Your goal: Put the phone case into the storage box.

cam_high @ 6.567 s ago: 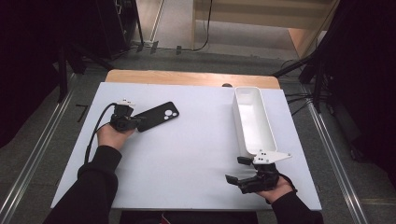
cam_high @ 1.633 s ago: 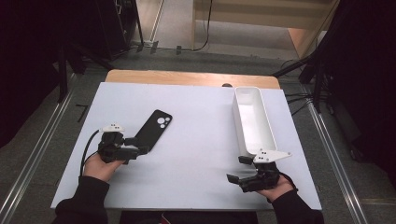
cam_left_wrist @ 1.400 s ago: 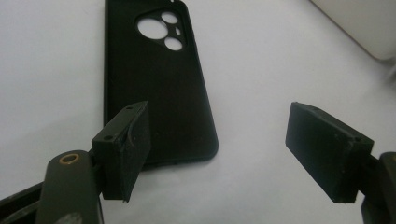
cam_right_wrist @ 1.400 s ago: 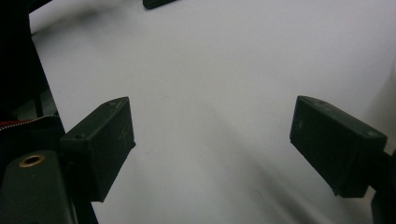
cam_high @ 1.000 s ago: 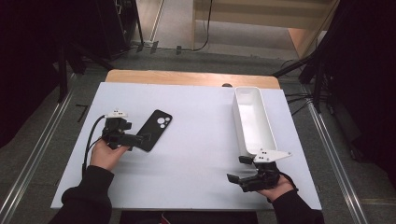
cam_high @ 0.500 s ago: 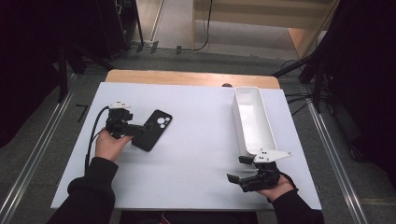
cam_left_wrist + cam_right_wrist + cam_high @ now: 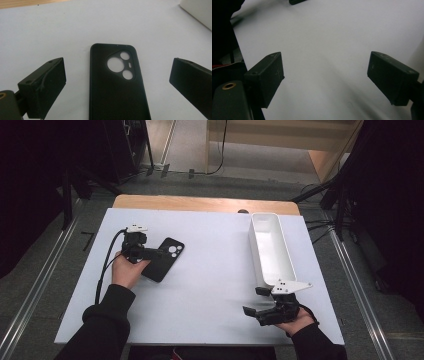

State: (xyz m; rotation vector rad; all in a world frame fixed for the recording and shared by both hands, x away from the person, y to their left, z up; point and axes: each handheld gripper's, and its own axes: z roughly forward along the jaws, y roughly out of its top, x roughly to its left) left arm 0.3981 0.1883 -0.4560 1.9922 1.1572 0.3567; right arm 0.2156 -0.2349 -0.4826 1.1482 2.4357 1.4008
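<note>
High view first: we see the black phone case (image 7: 164, 259) lying flat on the white tabletop (image 7: 210, 285), camera cutouts facing up, at about nine o'clock from the table's middle. Our left gripper (image 7: 150, 253) sits over the case's near-left end; in the left gripper view its jaws stand spread wide, one on either side of the phone case (image 7: 117, 85), and neither pad touches it. From the case, at about three o'clock and well apart, a long white bin (image 7: 271, 249) stands on the table's right part, running from the far edge toward us. Our right gripper (image 7: 252, 301) rests near the table's near-right corner, at about five o'clock from the middle and just in front of the bin's near end, pointing left; in the right gripper view its jaws are spread with nothing but bare white surface between them. Beyond the white top, a strip of wooden board (image 7: 205, 204) shows along the far edge. Around the table we see a grey floor (image 7: 65, 270), metal rails (image 7: 37, 290) on both sides, black cables and dark stands.
</note>
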